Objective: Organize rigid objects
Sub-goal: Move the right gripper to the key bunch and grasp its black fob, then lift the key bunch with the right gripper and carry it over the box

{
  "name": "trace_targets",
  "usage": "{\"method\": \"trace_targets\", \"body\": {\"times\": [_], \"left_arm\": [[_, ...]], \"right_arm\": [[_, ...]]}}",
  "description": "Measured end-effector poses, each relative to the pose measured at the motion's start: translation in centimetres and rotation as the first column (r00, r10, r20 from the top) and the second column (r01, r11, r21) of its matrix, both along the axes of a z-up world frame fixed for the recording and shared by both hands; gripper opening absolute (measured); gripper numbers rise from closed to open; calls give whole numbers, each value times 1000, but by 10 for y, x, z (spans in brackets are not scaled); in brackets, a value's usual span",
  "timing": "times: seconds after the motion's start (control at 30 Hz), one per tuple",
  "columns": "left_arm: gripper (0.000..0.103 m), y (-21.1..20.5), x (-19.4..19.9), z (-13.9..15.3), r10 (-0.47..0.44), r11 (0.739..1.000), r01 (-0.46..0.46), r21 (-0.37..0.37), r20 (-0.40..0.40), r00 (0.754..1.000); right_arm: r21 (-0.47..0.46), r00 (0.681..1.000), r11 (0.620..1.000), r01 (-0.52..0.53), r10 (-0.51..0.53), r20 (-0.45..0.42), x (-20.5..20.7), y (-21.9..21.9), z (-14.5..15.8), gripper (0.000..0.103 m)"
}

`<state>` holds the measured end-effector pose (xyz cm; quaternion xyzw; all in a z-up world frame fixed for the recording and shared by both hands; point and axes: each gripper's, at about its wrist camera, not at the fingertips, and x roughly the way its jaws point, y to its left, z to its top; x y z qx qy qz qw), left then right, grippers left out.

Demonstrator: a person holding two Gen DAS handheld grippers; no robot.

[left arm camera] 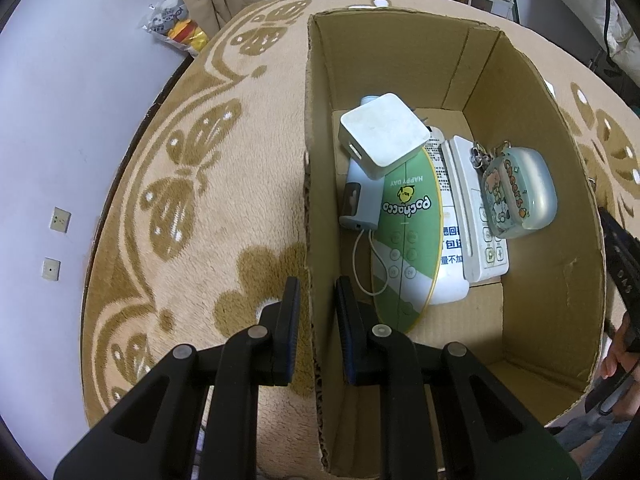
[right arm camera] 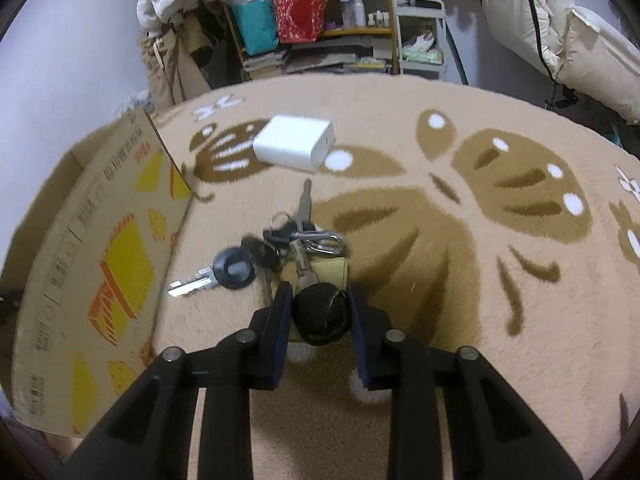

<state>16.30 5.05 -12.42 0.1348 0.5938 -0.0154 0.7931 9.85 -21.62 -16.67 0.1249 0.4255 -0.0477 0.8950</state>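
An open cardboard box (left arm camera: 400, 40) stands on the patterned rug and holds a white square adapter (left arm camera: 384, 134), a green Pochacco fan (left arm camera: 404, 232), a white remote (left arm camera: 476, 216), a translucent sticker case (left arm camera: 520, 196) and a grey-blue device (left arm camera: 360, 200). My left gripper (left arm camera: 318, 292) is open astride the box's near left wall, one finger on each side. In the right wrist view my right gripper (right arm camera: 320, 300) is shut on the black fob (right arm camera: 320, 312) of a key bunch (right arm camera: 280, 240); its keys trail over the rug. A white charger block (right arm camera: 294, 142) lies farther back.
The box's printed outer side (right arm camera: 100, 240) is left of the keys. Beige rug (right arm camera: 440, 320) spreads to the right. Shelves with bags and bottles (right arm camera: 312, 20) and a small cart (right arm camera: 422, 40) stand behind. A hand (left arm camera: 618, 360) shows at the box's right edge.
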Motion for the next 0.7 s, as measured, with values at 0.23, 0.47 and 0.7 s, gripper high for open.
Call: {"method": "trace_targets", "body": {"times": [0.23,0.47,0.7], "left_arm": [[18,0,1,1,-2,1000,2,3,0,1000],[18,1,1,1,0,1000,0,0,-3,1000],[18,0,1,2,-3,1000,3,7,-4,1000]], "right_arm": [[22,997,1000,-6,5,83,1,3,29,29],[5,992,998,-63,62,109,18,27,47,29],[4,983,992,-123,121,135,30,51,63,29]]}}
